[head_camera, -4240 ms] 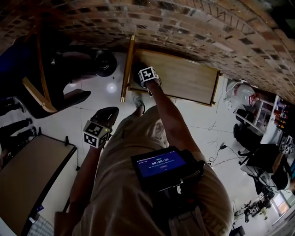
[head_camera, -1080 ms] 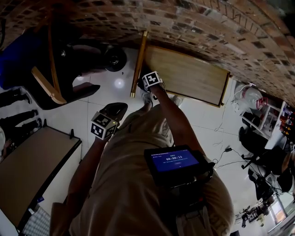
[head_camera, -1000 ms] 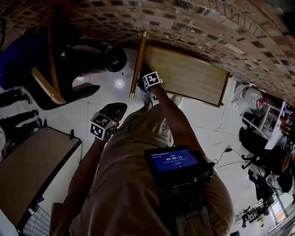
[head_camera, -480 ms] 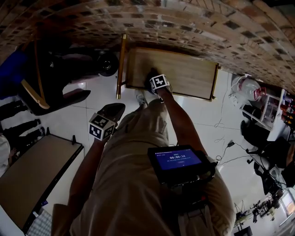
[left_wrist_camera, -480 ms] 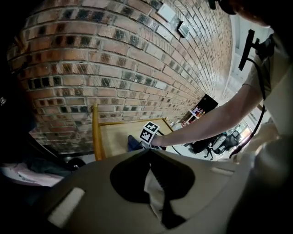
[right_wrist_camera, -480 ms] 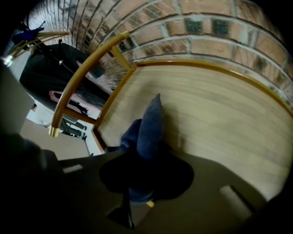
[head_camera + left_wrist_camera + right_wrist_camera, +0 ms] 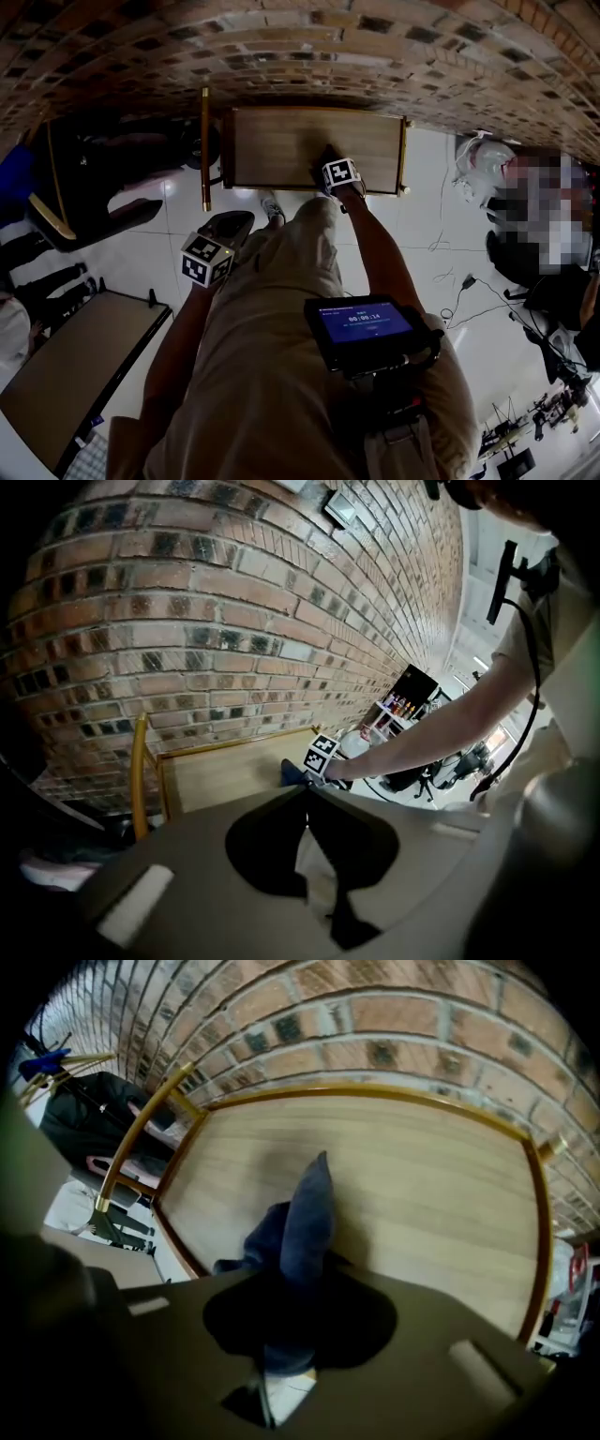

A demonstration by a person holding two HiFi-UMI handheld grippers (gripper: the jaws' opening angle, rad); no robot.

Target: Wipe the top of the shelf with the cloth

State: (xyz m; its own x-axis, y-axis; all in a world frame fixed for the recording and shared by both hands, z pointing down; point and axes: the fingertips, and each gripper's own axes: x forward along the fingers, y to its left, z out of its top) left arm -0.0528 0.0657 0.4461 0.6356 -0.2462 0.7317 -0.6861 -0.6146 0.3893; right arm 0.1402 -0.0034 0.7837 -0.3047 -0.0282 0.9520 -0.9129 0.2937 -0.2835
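**Loosely bunched cloth could leave the shelf top half wiped**

Right gripper (image 7: 298,1290) has its jaws clamped on the dark blue cloth (image 7: 302,1211), which rises from them in a narrow folded ridge, with a smaller wad spilling to one side. The cloth lies on the wooden shelf top (image 7: 427,1180), close to the front edge and towards the middle of its length. Only a small patch of fabric seems to press on the wood, so each pass would probably clean a thin stripe and leave strips between passes. A hard push might fold the ridge over or tug it out of the grip.

A raised gold rim (image 7: 375,1092) runs round the top. Cloth or jaws could catch on it near the corners, and dust there may get skipped. Beside the shelf's end stands a gold pole (image 7: 204,148), which a long sweep that way might knock. The brick wall (image 7: 309,52) behind limits reach at the back.

Left gripper (image 7: 305,797) hangs by the person's side, jaws together on nothing, well away from the shelf.
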